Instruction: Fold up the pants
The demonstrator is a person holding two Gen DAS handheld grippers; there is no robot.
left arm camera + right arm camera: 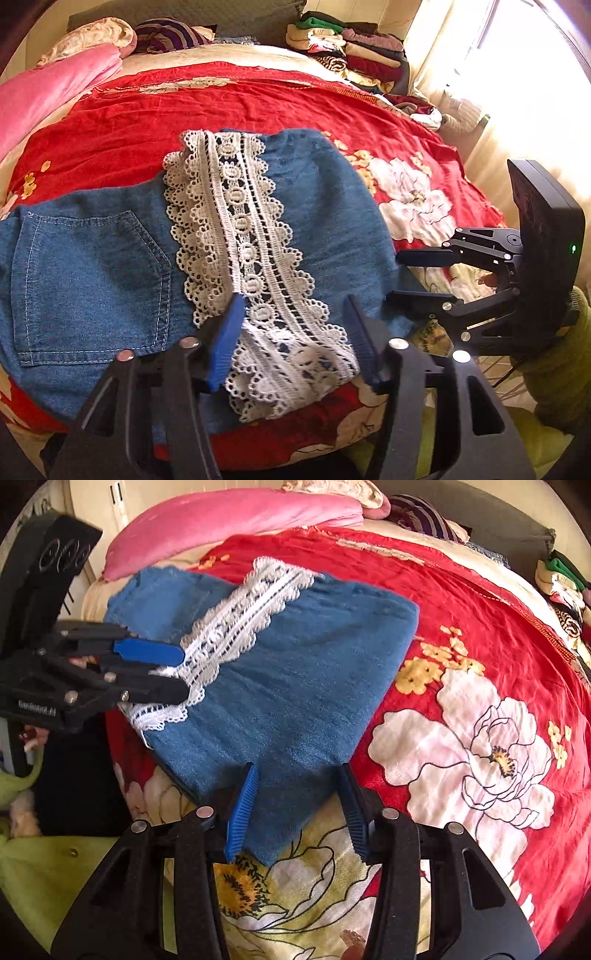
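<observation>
The blue denim pants [92,266] lie folded on the red floral bedspread [221,103], with a white lace strip [243,236] running down the middle. A back pocket shows at the left. My left gripper [291,325] is open, its blue pads straddling the near end of the lace. In the right wrist view the pants [288,672] taper to a corner between the open fingers of my right gripper [299,794]. The left gripper [177,672] shows there at the left, open around the lace [229,627]. The right gripper [417,277] shows open at the pants' right edge.
A pink quilt [48,92] lies at the bed's far left. A striped pillow [166,35] and a pile of folded clothes [347,48] sit at the head. A bright curtained window [517,74] is on the right. The bed's near edge is just below both grippers.
</observation>
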